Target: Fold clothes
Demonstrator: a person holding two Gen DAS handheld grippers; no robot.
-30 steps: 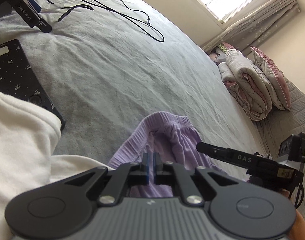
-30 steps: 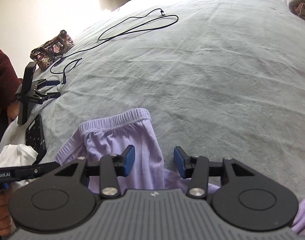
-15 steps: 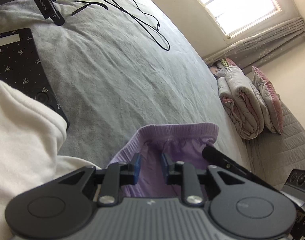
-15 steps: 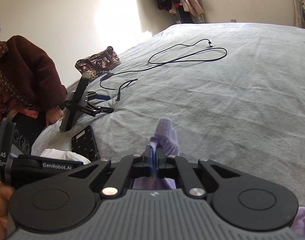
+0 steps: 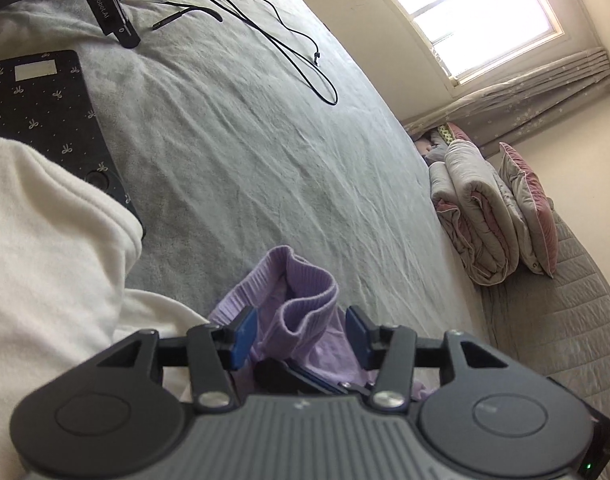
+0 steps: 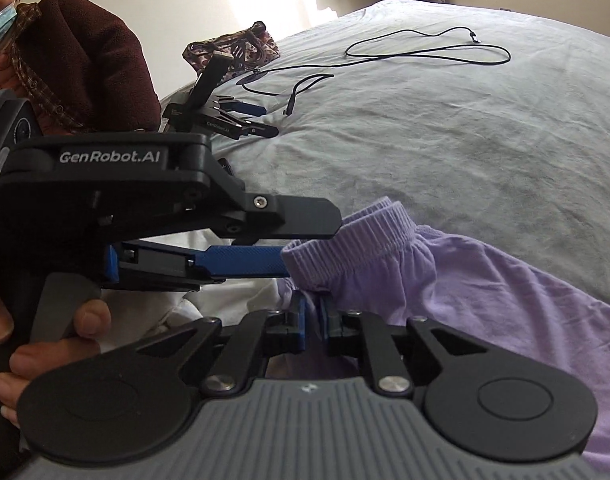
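Observation:
Light purple shorts (image 5: pixel 305 292) lie on the grey bedspread (image 5: pixel 265 152), their ribbed waistband bunched up. My left gripper (image 5: pixel 301 332) is opening; the waistband fold stands between its blue pads (image 5: pixel 243 336) and neither pad presses on it. In the right wrist view the shorts (image 6: pixel 485 288) spread to the right. My right gripper (image 6: pixel 313 314) pinches a fold of purple cloth just under the waistband, and its jaws are easing apart. The left gripper (image 6: pixel 309 240) reaches in from the left, its fingers at the waistband's end. A hand (image 6: pixel 45 340) holds it.
A white garment (image 5: pixel 45 240) lies at the left, partly over a dark patterned case (image 5: pixel 45 112). Farther back are a black cable (image 5: pixel 289 48) and a spare gripper (image 6: pixel 221 120). Folded quilts (image 5: pixel 477 216) are stacked on the right. A person in a dark red jacket (image 6: pixel 85 68) sits at the bed's left edge.
The left gripper went from shut on the waistband to open around it. The right gripper closed on the purple cloth and carried it left, close to the left gripper.

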